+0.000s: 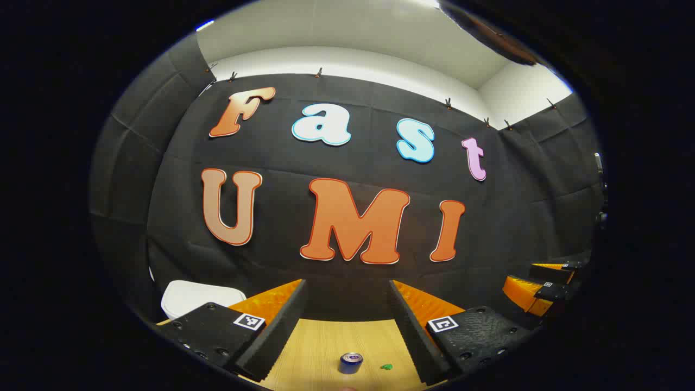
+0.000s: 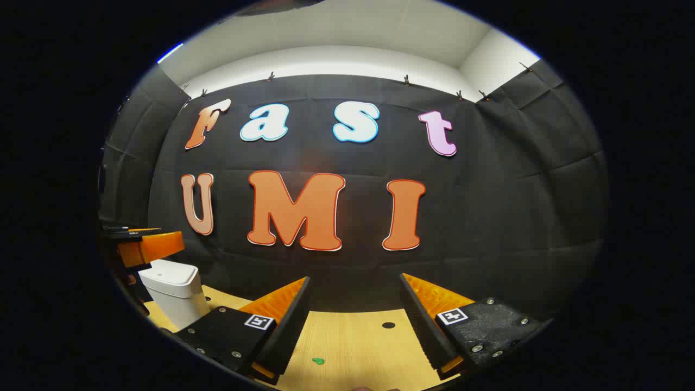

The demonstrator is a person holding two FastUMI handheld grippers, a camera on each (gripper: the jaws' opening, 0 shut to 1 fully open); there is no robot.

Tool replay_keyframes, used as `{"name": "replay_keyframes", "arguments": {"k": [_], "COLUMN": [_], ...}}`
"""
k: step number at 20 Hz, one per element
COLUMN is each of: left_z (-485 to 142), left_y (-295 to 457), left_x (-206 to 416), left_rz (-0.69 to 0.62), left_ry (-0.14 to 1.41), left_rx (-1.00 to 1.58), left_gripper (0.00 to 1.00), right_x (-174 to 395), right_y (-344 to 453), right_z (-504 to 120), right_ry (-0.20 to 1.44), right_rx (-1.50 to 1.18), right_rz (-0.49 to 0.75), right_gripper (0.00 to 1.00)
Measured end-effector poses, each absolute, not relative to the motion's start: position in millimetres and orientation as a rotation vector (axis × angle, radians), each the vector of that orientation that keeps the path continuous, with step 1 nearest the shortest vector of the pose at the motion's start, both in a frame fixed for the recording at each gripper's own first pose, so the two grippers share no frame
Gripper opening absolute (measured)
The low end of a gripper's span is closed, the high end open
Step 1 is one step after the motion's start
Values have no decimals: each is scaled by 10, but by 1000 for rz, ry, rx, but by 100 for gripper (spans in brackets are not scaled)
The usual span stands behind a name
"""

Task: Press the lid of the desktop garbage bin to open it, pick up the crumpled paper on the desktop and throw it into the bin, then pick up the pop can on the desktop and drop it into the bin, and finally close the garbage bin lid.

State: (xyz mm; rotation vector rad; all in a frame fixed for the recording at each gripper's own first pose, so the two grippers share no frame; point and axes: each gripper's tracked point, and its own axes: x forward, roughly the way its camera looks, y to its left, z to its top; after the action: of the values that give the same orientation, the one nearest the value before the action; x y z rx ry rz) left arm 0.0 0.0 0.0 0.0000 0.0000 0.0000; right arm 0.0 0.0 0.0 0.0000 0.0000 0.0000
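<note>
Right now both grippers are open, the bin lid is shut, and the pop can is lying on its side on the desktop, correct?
Not quite: the pop can stands upright on the desktop, top facing up, as the left gripper view shows. The rest holds: the left gripper and right gripper are open, and the bin lid is shut.

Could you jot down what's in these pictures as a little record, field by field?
Surface: wooden table
Bin: white garbage bin, lid shut, at the table's left side in the right gripper view
Can: pop can upright on the table, between the left gripper's fingers but untouched
Small bits: a green scrap, a dark round spot
Left gripper: open, holding nothing
Right gripper: open, holding nothing
Crumpled paper: cannot tell where
</note>
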Motion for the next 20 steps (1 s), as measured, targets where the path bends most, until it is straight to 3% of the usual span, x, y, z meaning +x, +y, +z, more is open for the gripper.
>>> {"name": "replay_keyframes", "arguments": {"k": [11,20], "left_z": [61,-249], "left_y": [54,78], "left_x": [-62,-114], "left_rz": [-10,-46], "left_ry": [-19,42], "left_rx": [13,18], "left_gripper": [91,91], "right_x": [37,-145], "right_y": [323,-50], "right_z": [129,-102], "right_ry": [-30,31], "right_rx": [-24,-31], "right_rz": [62,-69], "right_gripper": [93,93]}}
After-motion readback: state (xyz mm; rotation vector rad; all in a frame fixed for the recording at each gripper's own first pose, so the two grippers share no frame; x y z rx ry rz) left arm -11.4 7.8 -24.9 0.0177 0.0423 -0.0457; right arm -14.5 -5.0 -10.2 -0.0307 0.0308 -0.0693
